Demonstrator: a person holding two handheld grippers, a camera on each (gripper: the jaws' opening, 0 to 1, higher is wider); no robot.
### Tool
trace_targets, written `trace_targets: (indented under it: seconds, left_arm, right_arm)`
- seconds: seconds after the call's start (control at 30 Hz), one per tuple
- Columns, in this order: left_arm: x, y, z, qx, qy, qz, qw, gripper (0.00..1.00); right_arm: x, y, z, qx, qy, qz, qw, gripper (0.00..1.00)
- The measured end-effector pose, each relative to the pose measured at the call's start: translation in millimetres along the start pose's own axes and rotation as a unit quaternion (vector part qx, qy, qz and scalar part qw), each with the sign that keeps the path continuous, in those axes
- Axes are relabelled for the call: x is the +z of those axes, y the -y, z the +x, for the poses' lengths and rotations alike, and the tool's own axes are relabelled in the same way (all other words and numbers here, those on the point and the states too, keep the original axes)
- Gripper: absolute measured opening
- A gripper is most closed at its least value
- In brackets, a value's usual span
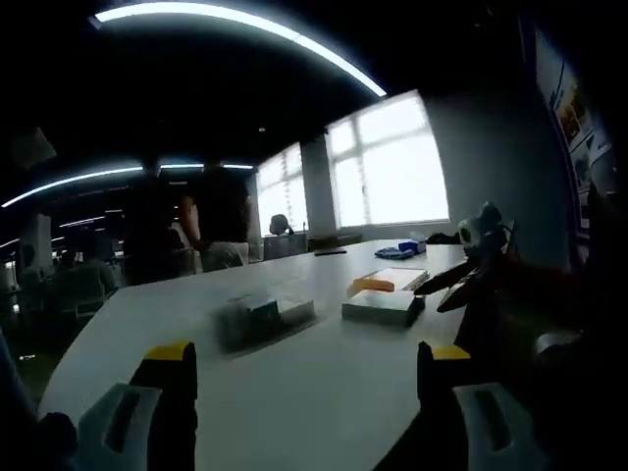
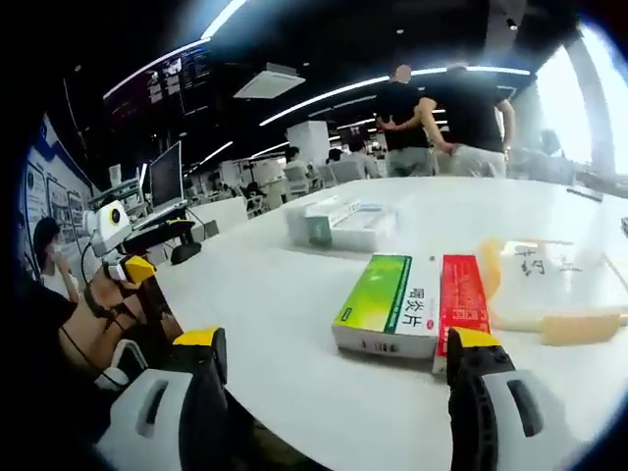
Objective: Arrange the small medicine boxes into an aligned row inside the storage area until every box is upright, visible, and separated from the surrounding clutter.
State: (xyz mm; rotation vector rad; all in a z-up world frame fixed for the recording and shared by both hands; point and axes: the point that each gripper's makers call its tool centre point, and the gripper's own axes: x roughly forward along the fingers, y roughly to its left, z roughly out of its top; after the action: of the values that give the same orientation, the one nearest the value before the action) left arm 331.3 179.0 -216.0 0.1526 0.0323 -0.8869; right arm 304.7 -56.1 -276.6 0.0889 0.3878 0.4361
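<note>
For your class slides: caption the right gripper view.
Open right gripper faces flat green medicine box beside red box on white table.

white table (image 2: 294,324): green box (image 2: 388,306), red box (image 2: 463,299) (touching) lying flat.

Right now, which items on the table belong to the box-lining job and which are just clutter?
Job items:
- green medicine box, lying flat
- red medicine box, flat, touching the green one
- clear storage tray, farther back

Just lying about:
- paper sheet
- tan strip
- blue item near the window
- black pen-like item

Both hand-held grippers are open, holding nothing.
</note>
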Motion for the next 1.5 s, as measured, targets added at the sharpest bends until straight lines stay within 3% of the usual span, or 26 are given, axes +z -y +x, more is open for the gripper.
trace_targets:
  seconds: [0.17,0.33,0.4,0.47,0.7,0.9,0.97,1.07,1.23,1.4,1.5]
  left_arm:
    - [0.5,-1.3,-1,0.002,0.003,-0.001,1.0000,0.93]
    - [-4.1,-4.6,-5,0.009,-0.006,-0.001,0.9999,0.93]
    - [-3.4,-5.2,-7,0.011,-0.005,-0.002,0.9999,0.93]
    - [-3.8,-6.6,-8,0.015,-0.006,-0.002,0.9999,0.93]
    - [-5.5,-5.5,-7,0.014,-0.004,-0.003,0.9999,0.93]
    - [-5.8,-2.1,-6,0.009,-0.002,-0.006,0.9999,0.93]
    - [-5.8,-2.5,-6,0.010,-0.001,-0.007,0.9999,0.93]
    - [-6.5,-3.8,-7,0.011,-0.001,-0.009,0.9999,0.93]
    - [-5.6,-6.2,-7,0.013,0.001,-0.009,0.9999,0.93]
    - [-4.3,-4.8,-5,0.012,0.004,-0.012,0.9999,0.93]
    - [-3.7,-2.5,-4,0.010,0.005,-0.007,0.9999,0.93]
  right_arm:
    - [6.1,-4,2,0.006,0.020,0.029,0.9994,1.00]
    - [3.6,-17,-2,0.010,-0.007,0.031,0.9994,1.00]
    - [8.0,-21,-1,0.022,0.009,0.037,0.9990,1.00]
    - [4.5,-20,1,0.025,0.001,0.055,0.9982,1.00]
    - [10.5,-40,0,0.053,0.006,0.058,0.9969,1.00]
    - [5.6,-36,1,0.046,-0.007,0.066,0.9968,1.00]
    - [12.3,-33,-1,0.038,0.015,0.061,0.9973,1.00]
    - [13.0,-29,-3,0.032,0.012,0.065,0.9973,1.00]
    - [32.6,-23,-5,0.012,0.059,0.033,0.9976,1.00]
    - [21.9,-10,1,-0.021,0.027,0.013,0.9993,1.00]
    - [13.3,-10,5,-0.014,0.016,0.020,0.9996,1.00]
